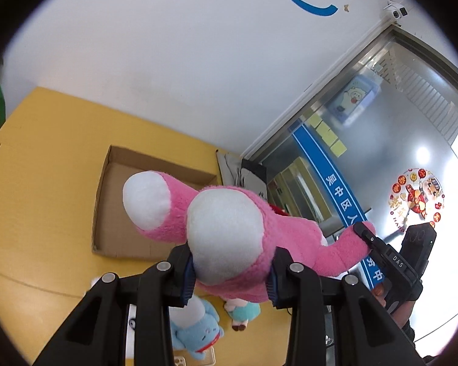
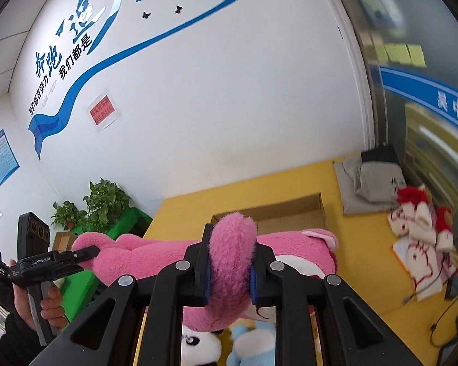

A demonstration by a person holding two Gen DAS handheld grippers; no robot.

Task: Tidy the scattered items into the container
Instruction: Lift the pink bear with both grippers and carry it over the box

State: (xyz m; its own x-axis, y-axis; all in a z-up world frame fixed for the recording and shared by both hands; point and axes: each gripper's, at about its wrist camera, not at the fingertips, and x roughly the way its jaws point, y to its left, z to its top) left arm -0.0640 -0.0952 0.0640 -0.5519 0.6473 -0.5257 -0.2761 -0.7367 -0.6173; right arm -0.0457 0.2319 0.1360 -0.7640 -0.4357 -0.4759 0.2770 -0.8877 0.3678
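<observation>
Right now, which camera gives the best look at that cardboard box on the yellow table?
The left wrist view: the cardboard box shows its open floor and walls beyond the pink plush toy. The right wrist view catches only its far walls behind the toy.

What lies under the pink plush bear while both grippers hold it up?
Under the pink plush bear, on the yellow table, lie a blue plush, a small teal doll and a panda plush. The bear and gripper frames cover most of each.

Pink plush bear [image 1: 229,228], white soles; brown cardboard box [image 1: 116,213]; yellow table [image 1: 45,183].
</observation>
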